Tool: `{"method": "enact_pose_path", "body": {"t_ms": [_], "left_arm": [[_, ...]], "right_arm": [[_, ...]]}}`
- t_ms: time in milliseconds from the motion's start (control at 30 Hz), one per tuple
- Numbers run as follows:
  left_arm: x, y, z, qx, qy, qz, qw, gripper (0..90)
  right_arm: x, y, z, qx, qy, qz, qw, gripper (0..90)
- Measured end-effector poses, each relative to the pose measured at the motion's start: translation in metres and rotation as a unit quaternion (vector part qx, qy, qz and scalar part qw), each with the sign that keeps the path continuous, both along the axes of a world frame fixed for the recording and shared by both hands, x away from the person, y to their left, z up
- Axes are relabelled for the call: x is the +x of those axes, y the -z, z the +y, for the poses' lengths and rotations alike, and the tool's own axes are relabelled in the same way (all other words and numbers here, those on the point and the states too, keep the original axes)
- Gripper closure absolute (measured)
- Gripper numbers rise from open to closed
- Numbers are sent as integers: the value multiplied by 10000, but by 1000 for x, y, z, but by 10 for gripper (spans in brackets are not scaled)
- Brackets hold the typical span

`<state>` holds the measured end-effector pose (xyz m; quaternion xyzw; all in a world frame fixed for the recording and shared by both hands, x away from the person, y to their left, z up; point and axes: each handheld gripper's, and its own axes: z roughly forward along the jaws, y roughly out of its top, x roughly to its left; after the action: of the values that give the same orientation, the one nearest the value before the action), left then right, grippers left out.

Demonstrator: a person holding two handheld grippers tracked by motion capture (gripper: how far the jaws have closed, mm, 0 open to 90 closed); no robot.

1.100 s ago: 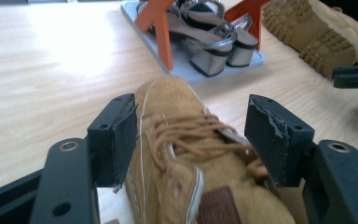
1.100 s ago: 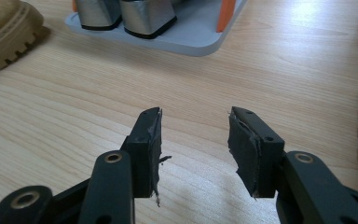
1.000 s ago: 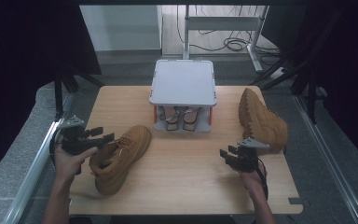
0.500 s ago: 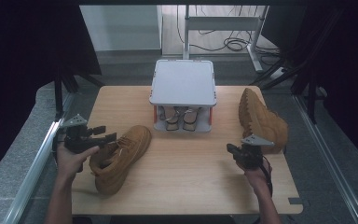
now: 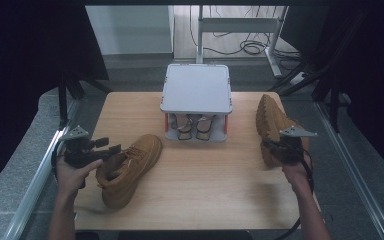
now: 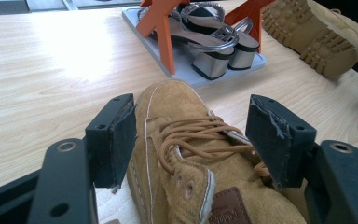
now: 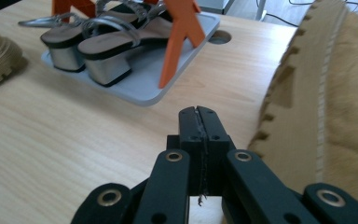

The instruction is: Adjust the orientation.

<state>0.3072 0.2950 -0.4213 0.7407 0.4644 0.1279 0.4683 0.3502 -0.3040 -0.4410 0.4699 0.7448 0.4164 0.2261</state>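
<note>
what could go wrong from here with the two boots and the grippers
1. The left gripper straddles the upright boot, but its pads look apart from the suede; lifting now could leave the boot behind or tip it.
2. The right gripper is shut on nothing beside the boot lying on its side; it may shove it rather than grasp it.
3. Either boot pushed inward could knock the shoe rack holding the sandals.

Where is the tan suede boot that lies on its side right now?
In the high view, the tan suede boot lying on its side is at the table's right edge, right of the grey two-tier shoe rack, with the right tongs shut beside it.
</note>
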Motion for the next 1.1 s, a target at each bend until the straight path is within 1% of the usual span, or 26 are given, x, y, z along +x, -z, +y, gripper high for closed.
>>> {"method": "enact_pose_path", "body": {"t_ms": [100,167,233,333,433,533,567,633,700,833,933,1033,1100], "left_arm": [[-1,1,1,10,3,4,10000,342],[-2,2,0,7,-12,19,10000,342],[-4,3,0,-16,56,6,10000,341],[-4,3,-1,80,14,-16,10000,340],[-5,3,-1,69,7,-18,10000,340],[-5,4,-1,62,-6,-1,10000,340],[-5,4,-1,59,-18,31,10000,340],[-6,4,0,61,-48,37,10000,339],[-6,4,0,51,-70,32,10000,340],[-5,4,-2,47,-39,29,10000,339],[-6,4,-3,36,-4,27,10000,339],[-6,4,-2,19,-17,5,10000,339],[-6,4,-1,6,-34,2,10000,339]], "right_arm": [[6,-1,-6,51,23,36,10000,897],[11,-2,-10,178,-40,94,9998,897],[15,-3,-14,290,-98,132,9994,897],[19,-3,-19,336,-89,150,9993,898],[23,-2,-24,302,-14,149,9994,898],[26,-2,-28,278,84,98,9995,897],[27,-2,-30,270,104,79,9996,897],[29,-3,-31,188,187,63,9996,898],[31,-4,-33,294,169,70,9994,898],[36,-7,-36,251,186,17,9995,898],[41,-7,-43,201,311,0,9993,898],[46,-6,-51,222,467,25,9987,898],[48,-7,-54,217,522,30,9984,898]]}}
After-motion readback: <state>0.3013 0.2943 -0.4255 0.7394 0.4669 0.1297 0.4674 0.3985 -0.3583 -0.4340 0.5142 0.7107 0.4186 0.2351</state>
